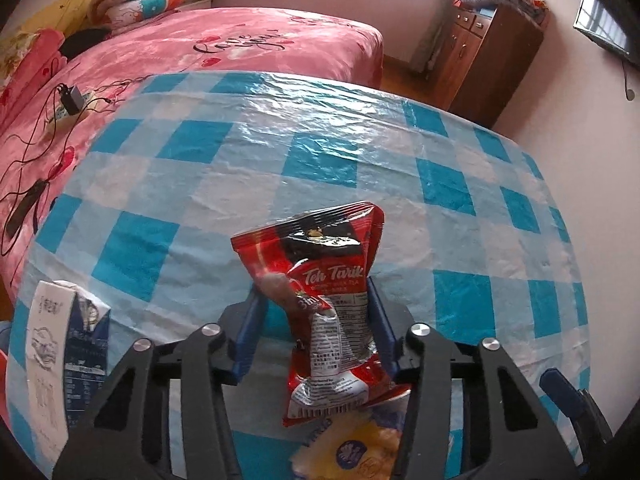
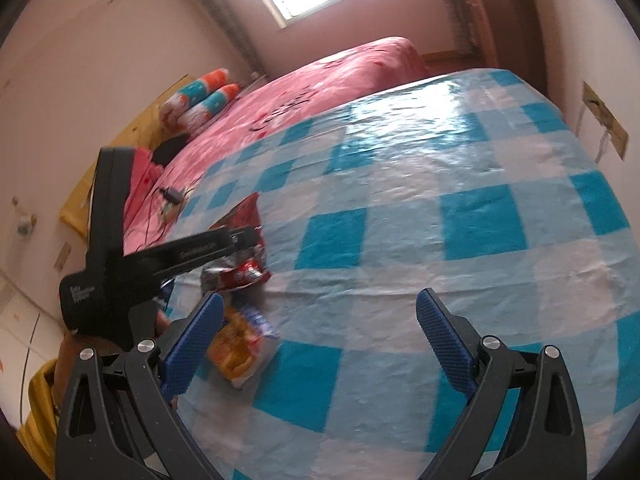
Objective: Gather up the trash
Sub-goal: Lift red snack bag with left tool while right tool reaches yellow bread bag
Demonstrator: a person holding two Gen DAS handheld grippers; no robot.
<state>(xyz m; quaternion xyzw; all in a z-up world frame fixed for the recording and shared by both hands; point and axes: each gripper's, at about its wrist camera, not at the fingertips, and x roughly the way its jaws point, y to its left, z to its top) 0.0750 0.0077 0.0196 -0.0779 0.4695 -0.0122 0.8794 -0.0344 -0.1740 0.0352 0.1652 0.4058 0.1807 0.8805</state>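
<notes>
Teh Tarik sachet (image 1: 332, 304): red, black and white crinkled foil packet, upright between blue fingers (image 1: 250, 332) of left gripper (image 1: 316, 320), pinched at mid-body, raised over blue-checked surface (image 1: 320, 152). Yellow snack wrapper (image 1: 360, 452) flat on surface just below sachet. Milk carton (image 1: 68, 352) at left edge. Right gripper (image 2: 316, 340): fingers spread wide, holding nothing, above surface beside yellow wrapper.

Left gripper (image 1: 316, 308): blue pads closed in, a red sachet (image 1: 328, 300) pinched between them and held upright. Right gripper (image 2: 320, 340): jaws spread wide, nothing held between the pads (image 2: 442, 340). Left gripper is seen at the right view's left side.
</notes>
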